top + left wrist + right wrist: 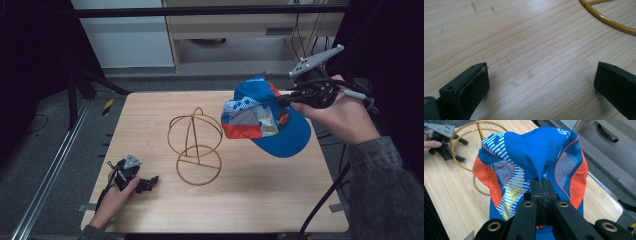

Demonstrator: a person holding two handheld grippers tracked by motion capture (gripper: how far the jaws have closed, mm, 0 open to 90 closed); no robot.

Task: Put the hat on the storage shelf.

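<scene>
A blue cap (pixel 265 117) with orange and patterned panels hangs in the air above the table's right side. My right gripper (pixel 286 100) is shut on the cap's crown fabric (pixel 536 152), its jaws pressed together on a pinched fold (pixel 542 185). A yellow wire hat stand (pixel 195 147) with a round base and a domed top sits in the middle of the table, left of the cap. My left gripper (pixel 148 184) rests low on the table at the front left, open, with bare wood between its pads (pixel 474 85). The stand's base ring (pixel 609 21) lies just ahead of it.
The wooden table (pixel 150 120) has dark floor on its left and a metal rail (pixel 50 175) alongside. A shelf unit (pixel 240 30) stands behind the table. Cables (pixel 330 195) hang off the right edge.
</scene>
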